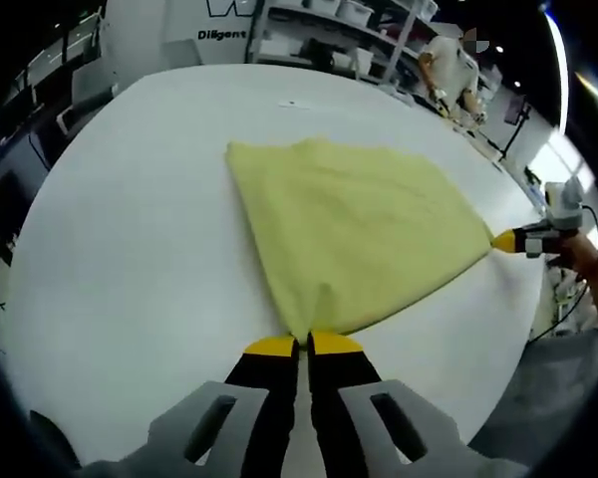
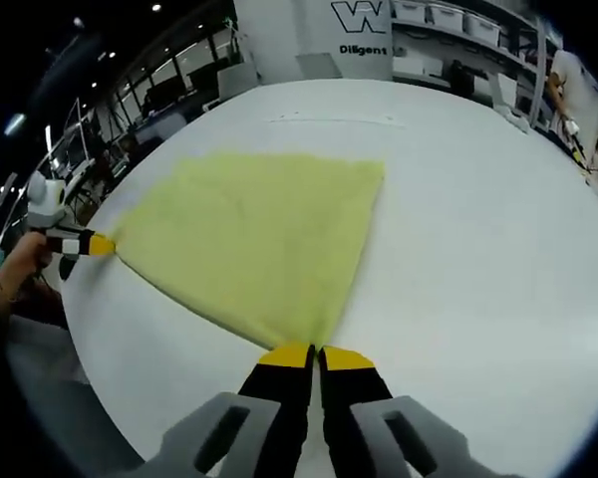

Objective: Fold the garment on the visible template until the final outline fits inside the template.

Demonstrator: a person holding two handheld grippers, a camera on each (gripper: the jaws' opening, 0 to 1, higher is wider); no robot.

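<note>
- In the left gripper view, the left gripper (image 1: 303,345) is seen at 6 o'clock, its yellow-tipped jaws pinched together on a corner of the yellow garment (image 1: 354,234).
- In the right gripper view, the right gripper (image 2: 315,356) is likewise clamped on another corner at 6 o'clock.
- The garment is stretched flat on the white table (image 1: 130,219), fanning toward 12 o'clock.
- Shelving (image 2: 458,40) is seen beyond, at 1 o'clock.

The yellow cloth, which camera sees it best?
The left gripper view: the yellow cloth lies near the middle, spread on the white table, pinched by the left gripper and right gripper. The right gripper view shows it too, but more to one side.
</note>
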